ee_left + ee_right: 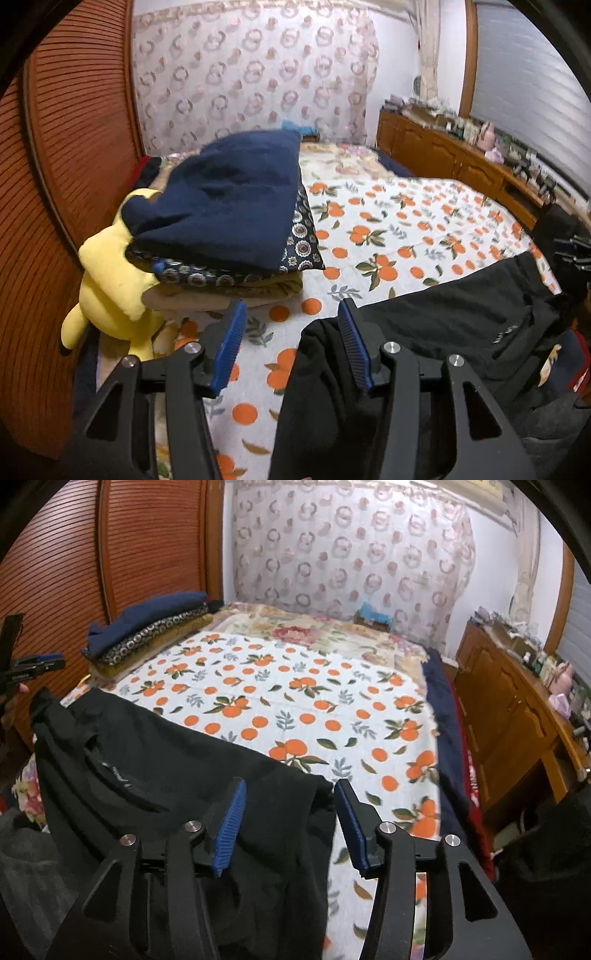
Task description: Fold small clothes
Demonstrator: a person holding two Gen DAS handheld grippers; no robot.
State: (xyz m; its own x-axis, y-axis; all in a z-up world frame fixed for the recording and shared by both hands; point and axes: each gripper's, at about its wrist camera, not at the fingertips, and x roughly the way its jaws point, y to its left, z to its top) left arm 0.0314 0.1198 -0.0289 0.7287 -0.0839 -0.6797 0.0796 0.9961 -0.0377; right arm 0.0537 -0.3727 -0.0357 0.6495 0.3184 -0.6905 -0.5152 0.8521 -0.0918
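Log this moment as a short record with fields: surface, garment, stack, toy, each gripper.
surface: bed with an orange-print sheet
garment: black garment spread flat on the near part of the sheet
stack: folded clothes, navy piece on top, by the slatted wooden panel
toy: yellow plush toy against the stack
left gripper: open, nothing between the pads, at the garment's edge
right gripper: open, over the garment's other edge, not gripping it
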